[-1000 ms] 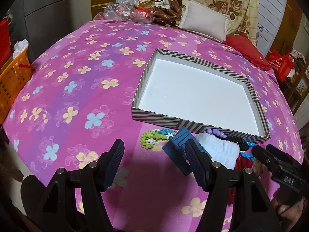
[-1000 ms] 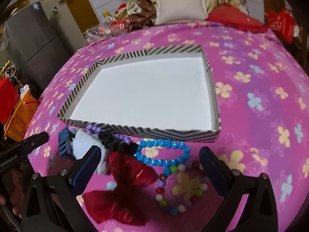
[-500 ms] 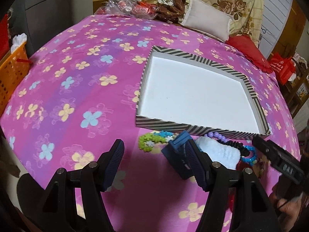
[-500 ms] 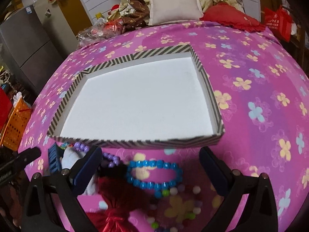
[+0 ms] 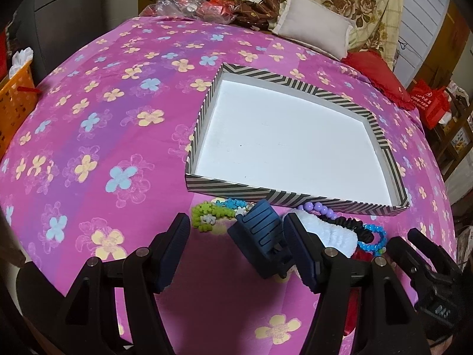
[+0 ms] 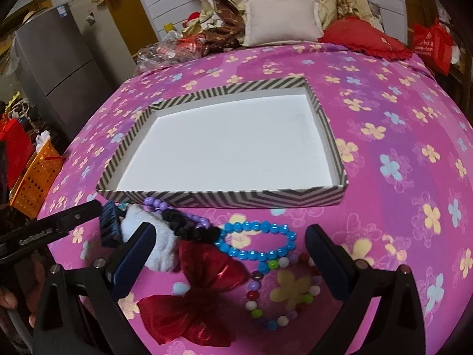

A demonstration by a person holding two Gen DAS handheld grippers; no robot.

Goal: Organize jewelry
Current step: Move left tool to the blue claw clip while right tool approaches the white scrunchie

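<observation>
A shallow striped tray [image 5: 298, 199] with a white floor lies on a bed covered by a pink flowered bedspread [image 5: 97, 136]; nothing lies in the tray. All the jewelry sits on the bedspread just outside the tray's near wall.

Left gripper [image 5: 235, 247]: jaws wide apart, holding nothing. A dark blue hair clip [image 5: 261, 236] lies between the fingers, close against the right-hand one; contact cannot be confirmed from this view. Toward the tray's near-left corner lies a green beaded piece [image 5: 207, 217] with a small teal piece beside it.

Right gripper [image 6: 230, 254]: jaws wide apart, holding nothing. Between its fingers and the tray's near wall lies a blue bead bracelet [image 6: 257, 242]. A multicoloured bead bracelet [image 6: 280, 290] adjoins it on the side away from the tray. A red bow [image 6: 201, 295] lies beside that, also away from the tray, its upper wing touching the blue bracelet.

Along the tray's near wall, toward its left corner, lie a purple bead bracelet [image 6: 183, 214], a black scrunchie [image 6: 189, 230] across it, and a white fluffy scrunchie [image 6: 156, 245] partly behind the right gripper's left finger.

Beyond the tray's far wall, at the head of the bed, rest a pale pillow [image 6: 280, 19] and a red cushion [image 6: 363, 41]. An orange basket [image 6: 35, 177] stands off the bed, left of the tray.
</observation>
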